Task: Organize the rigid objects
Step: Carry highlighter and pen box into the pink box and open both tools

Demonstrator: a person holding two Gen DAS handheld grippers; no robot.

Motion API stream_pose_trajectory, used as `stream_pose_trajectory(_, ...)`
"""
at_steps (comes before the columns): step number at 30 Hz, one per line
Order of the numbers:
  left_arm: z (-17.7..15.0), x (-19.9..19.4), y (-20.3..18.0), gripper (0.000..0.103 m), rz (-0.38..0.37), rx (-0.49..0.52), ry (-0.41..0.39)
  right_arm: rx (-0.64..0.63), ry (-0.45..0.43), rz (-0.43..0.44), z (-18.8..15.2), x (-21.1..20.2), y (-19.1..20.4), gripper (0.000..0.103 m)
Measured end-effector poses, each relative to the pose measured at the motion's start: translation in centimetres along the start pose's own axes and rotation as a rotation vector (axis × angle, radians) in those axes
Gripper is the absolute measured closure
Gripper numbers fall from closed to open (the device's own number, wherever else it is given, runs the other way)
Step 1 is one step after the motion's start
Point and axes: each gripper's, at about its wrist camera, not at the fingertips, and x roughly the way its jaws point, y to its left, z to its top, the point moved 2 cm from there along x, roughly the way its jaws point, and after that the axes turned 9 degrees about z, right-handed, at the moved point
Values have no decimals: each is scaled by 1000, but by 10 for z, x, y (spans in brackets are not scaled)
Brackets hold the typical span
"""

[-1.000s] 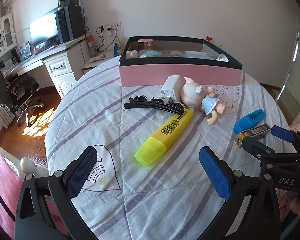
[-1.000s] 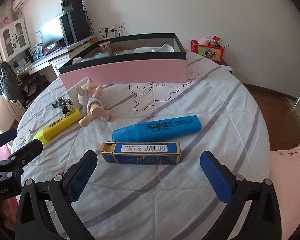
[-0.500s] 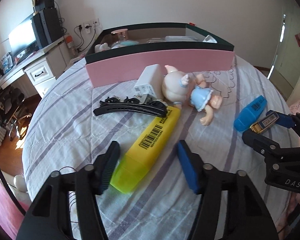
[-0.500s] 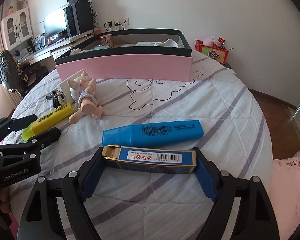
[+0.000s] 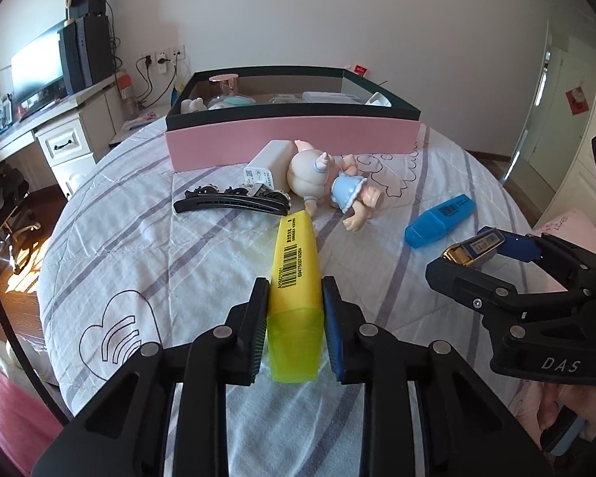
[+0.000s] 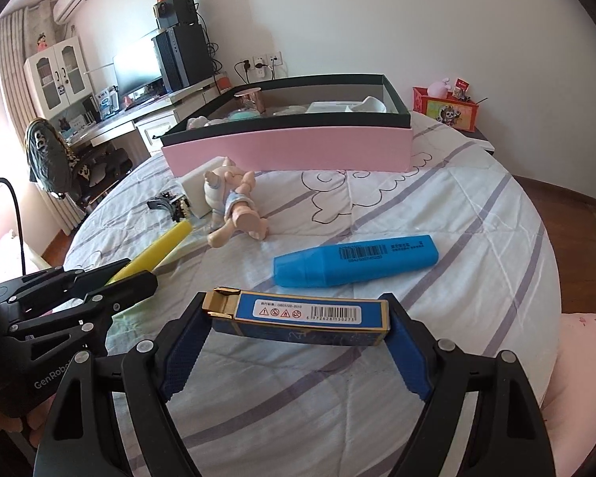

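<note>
A yellow highlighter [image 5: 296,254] lies on the striped bedspread, its capped end between the blue pads of my left gripper [image 5: 294,284]. The jaws are closing, and both pads touch the pen's sides. My right gripper [image 6: 296,306] is shut lengthwise on a blue and gold lighter box [image 6: 302,316], one pad on each end. In the left wrist view that box [image 5: 476,244] shows at the right, inside the right gripper [image 5: 482,252]. A blue highlighter [image 6: 357,260] lies loose just beyond it.
A pink box with a dark rim [image 5: 294,139] stands at the back with several items inside. In front of it lie a white charger [image 5: 266,167], a small doll [image 5: 326,187] and a black hair clip [image 5: 230,202]. A desk stands at the left.
My left gripper moved forward over the yellow highlighter and narrowed from wide open onto it. My right gripper closed on the ends of the blue and gold box.
</note>
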Motion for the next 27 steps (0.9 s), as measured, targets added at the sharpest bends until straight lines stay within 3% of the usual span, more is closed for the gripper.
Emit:
stream_pose_trajectory(8,11,-40,7,77,25,-33,-98,-35,-65,33,10,-22,27,19)
stream_pose_trajectory(19,50,-116,15,77,159,-86,-354,-110,-277,36,52,-80,62,19)
stream_pose_trajectory(27,65,-133,22,77,187,-103,-420,-147,-352,24,77,-99,73,19)
